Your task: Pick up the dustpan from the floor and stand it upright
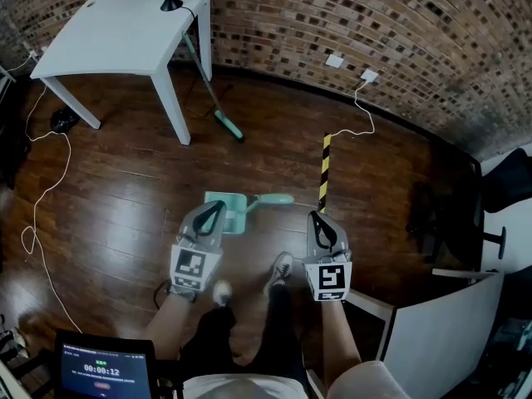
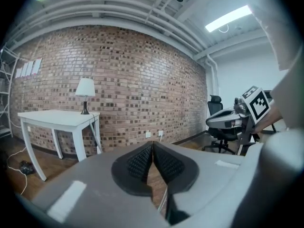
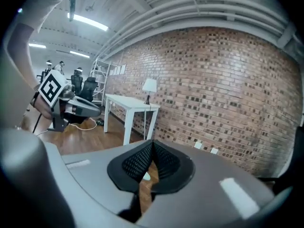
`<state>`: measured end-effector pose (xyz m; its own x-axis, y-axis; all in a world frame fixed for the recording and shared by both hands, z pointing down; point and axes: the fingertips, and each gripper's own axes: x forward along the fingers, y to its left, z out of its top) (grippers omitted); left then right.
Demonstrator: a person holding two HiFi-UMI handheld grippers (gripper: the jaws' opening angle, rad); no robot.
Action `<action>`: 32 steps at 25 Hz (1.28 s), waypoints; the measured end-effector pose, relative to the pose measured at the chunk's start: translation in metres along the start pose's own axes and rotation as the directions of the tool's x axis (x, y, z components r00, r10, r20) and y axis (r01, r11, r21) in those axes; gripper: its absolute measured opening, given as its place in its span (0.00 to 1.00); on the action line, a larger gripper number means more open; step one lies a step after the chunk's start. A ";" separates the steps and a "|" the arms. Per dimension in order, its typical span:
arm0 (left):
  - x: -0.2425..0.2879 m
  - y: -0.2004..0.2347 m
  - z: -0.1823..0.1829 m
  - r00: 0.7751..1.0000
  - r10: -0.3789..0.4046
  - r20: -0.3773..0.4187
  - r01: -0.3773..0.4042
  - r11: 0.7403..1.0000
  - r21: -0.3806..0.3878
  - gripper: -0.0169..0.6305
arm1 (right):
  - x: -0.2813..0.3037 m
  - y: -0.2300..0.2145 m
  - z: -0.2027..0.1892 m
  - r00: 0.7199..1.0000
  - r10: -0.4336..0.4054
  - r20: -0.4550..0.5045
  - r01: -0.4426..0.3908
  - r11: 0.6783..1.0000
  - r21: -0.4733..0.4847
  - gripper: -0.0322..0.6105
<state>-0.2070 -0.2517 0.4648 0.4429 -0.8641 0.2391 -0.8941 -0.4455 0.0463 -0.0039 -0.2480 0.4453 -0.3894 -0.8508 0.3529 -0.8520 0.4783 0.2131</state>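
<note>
Dustpan, mint-green plastic (image 1: 226, 213), apparently lies flat on dark wooden floor (image 1: 125, 189); pickup pending. Left tool (image 1: 213, 209) and right tool (image 1: 317, 218) clamped shut, empty. Next: open, descend, grip handle.

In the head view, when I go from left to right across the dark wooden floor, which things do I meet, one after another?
Thin white cable lying on the floor → mint-green plastic dustpan → yellow-and-black striped strip → black office chair.
</note>
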 end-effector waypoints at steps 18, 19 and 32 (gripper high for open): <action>-0.171 -0.097 0.170 0.980 -0.067 0.189 0.041 0.990 0.135 0.03 | -0.233 -0.021 0.150 0.958 -0.186 0.220 0.134 0.964 0.229 0.07; -0.181 -0.101 0.176 0.979 -0.054 0.195 0.027 0.990 0.140 0.03 | -0.245 -0.020 0.153 0.956 -0.179 0.233 0.125 0.965 0.232 0.07; -0.274 -0.252 0.209 0.963 -0.055 0.265 -0.001 0.978 0.206 0.03 | -0.415 -0.018 0.150 0.921 -0.116 0.373 0.046 0.981 0.190 0.07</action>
<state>-0.0892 0.0486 0.1851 0.4934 -0.8693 -0.0292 -0.8614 -0.4838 -0.1549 0.1203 0.0635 0.1585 -0.3905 -0.9197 -0.0393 -0.9200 0.3884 0.0525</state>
